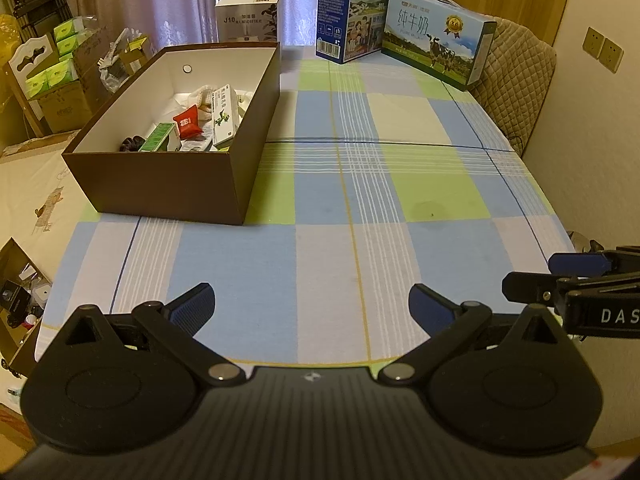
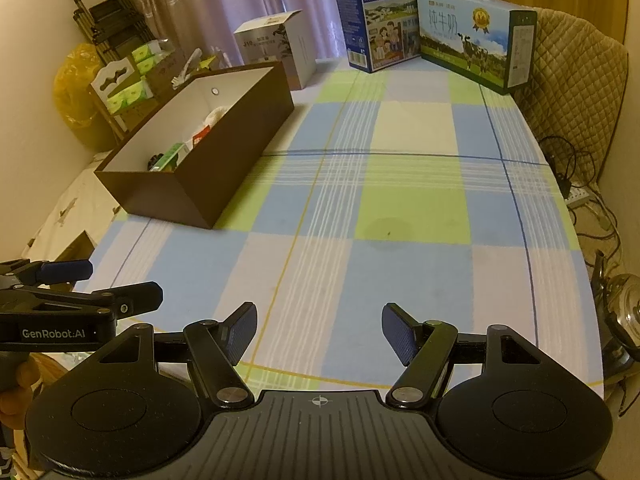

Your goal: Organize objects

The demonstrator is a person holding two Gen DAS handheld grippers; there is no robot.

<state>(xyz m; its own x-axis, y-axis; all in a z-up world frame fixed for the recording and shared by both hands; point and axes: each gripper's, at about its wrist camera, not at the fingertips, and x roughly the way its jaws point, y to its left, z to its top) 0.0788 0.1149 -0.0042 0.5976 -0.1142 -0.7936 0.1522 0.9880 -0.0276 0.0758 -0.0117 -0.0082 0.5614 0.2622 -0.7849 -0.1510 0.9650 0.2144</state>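
Observation:
A brown open box (image 1: 160, 184) (image 2: 240, 148) stands at the left of the checked tablecloth (image 1: 340, 240) (image 2: 380, 220). Inside it lie several small items: a red pouch (image 1: 187, 122), a green carton (image 1: 158, 138), a white and green packet (image 1: 224, 114) and a dark scrunchie (image 1: 132, 144). My left gripper (image 1: 312, 304) hovers open over the near edge of the table, nothing between its fingers. My right gripper (image 2: 319, 328) is open too, empty, beside the left one. Each gripper shows at the edge of the other's view (image 1: 576, 276) (image 2: 88, 284).
Two milk cartons (image 1: 352, 8) (image 1: 436, 40) and a white humidifier box (image 1: 248, 18) stand at the far end. A quilted chair (image 1: 516, 64) is at the right, cables and a metal fan (image 2: 624, 312) on the floor. Shelves with green tissue packs (image 1: 60, 60) are left.

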